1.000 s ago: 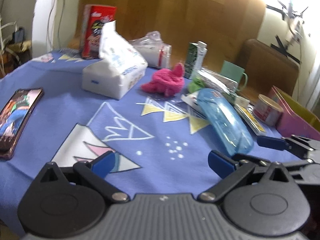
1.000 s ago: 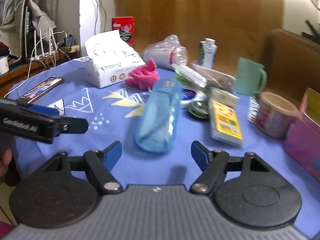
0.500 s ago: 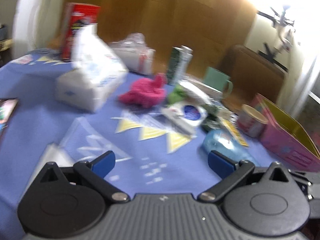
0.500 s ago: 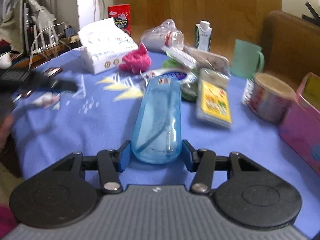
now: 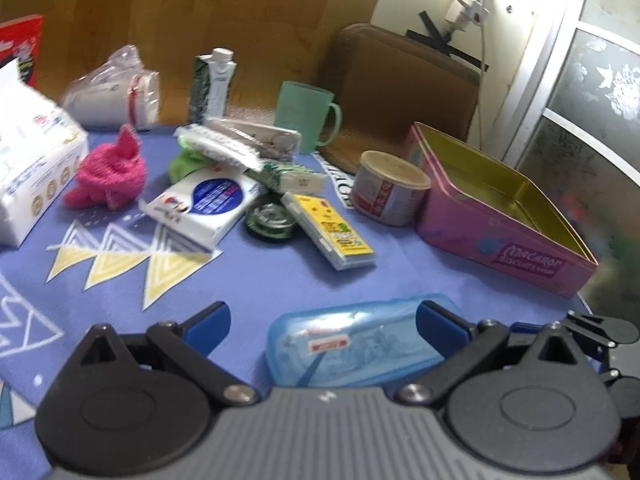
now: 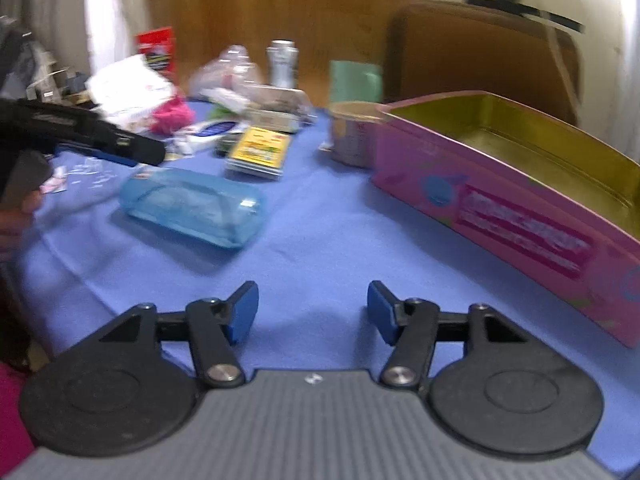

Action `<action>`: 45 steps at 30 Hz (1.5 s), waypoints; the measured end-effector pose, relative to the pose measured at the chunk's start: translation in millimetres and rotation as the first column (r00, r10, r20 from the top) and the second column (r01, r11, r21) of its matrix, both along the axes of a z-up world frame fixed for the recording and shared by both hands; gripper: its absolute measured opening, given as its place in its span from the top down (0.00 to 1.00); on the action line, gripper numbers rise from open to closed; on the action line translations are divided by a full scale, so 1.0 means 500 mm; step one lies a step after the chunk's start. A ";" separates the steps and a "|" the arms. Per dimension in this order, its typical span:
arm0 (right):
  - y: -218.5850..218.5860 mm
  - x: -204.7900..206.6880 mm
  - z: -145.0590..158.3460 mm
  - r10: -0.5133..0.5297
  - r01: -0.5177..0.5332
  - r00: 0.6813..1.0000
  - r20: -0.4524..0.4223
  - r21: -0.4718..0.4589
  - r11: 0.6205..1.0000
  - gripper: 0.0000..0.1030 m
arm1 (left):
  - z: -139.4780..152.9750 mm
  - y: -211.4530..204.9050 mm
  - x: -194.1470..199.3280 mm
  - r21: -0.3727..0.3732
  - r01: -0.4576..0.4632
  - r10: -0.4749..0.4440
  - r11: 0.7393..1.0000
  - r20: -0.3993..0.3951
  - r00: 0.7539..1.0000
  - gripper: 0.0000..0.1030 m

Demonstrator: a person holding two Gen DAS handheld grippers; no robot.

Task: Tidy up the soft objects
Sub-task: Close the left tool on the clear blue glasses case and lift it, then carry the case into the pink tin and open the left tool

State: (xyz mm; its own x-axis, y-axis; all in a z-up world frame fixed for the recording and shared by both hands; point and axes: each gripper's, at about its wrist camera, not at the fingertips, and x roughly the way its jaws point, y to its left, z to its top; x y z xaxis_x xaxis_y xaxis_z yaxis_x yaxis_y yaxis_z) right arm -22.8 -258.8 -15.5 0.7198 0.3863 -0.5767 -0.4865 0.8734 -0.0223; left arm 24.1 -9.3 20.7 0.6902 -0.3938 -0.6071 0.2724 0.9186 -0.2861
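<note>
Currently the left gripper (image 5: 322,320) stands open over the blue-clothed worktop (image 5: 280,276); a translucent blue case (image 5: 360,340) lies crosswise between its 2 fingers, its right end at the right pad, though contact cannot be told. The right gripper (image 6: 312,312) is open with only cloth between its fingers, its jaws having just been widening after releasing the case (image 6: 192,208), which now lies at its 11 o'clock. A pink knitted soft item (image 5: 110,178) rests at the left gripper's 10 o'clock, just beside a white tissue pack (image 5: 28,160). An open pink biscuit tin (image 5: 500,208) sits at 2 o'clock, with a small round can (image 5: 388,188) just beside its left end.
</note>
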 end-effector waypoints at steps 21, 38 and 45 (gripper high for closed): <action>-0.048 0.034 0.056 -0.053 0.050 0.983 0.178 0.021 0.999 0.37 | 0.088 -0.207 0.089 0.022 0.256 -0.257 0.966 0.087 0.963 0.20; -0.239 0.105 0.089 -0.366 0.353 0.911 0.190 0.101 0.930 0.25 | 0.046 -0.491 0.238 0.071 0.341 -0.347 0.937 0.106 0.932 0.11; -0.246 0.106 0.074 -0.373 0.362 0.923 0.094 0.117 0.925 0.22 | 0.027 -0.481 0.221 0.132 0.349 -0.365 0.928 0.121 0.923 0.08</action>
